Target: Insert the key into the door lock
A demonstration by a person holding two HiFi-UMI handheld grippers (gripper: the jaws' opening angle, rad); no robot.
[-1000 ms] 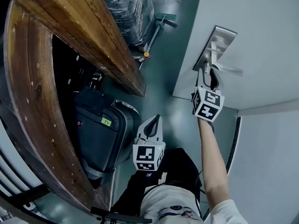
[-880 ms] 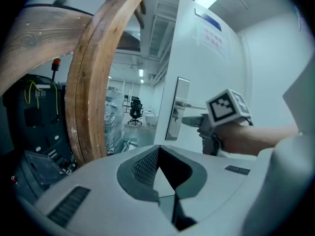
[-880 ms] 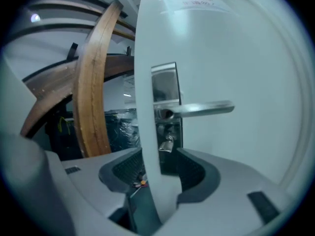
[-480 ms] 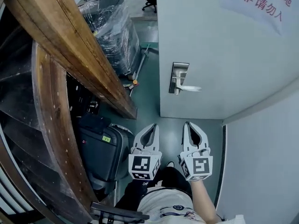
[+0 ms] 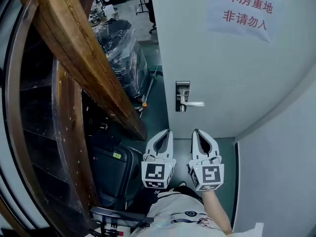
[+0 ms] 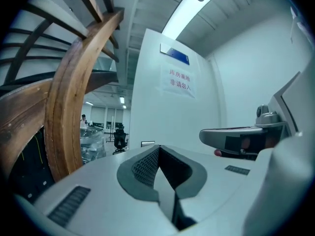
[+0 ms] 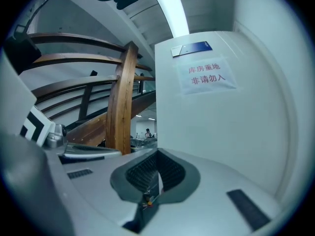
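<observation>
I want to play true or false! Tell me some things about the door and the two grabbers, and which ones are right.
1. The white door carries a paper sign with red writing. True.
2. The right gripper touches the silver lever handle. False: it is held apart from it, beside the left gripper.
3. Both grippers' jaws are wide open. False: both are shut.
4. A brown wooden staircase beam runs left of the door. True.

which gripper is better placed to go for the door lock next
Right, narrowly: the right gripper sits below the door handle, facing the door; the left gripper hangs nearer the wooden stair beam.
</observation>
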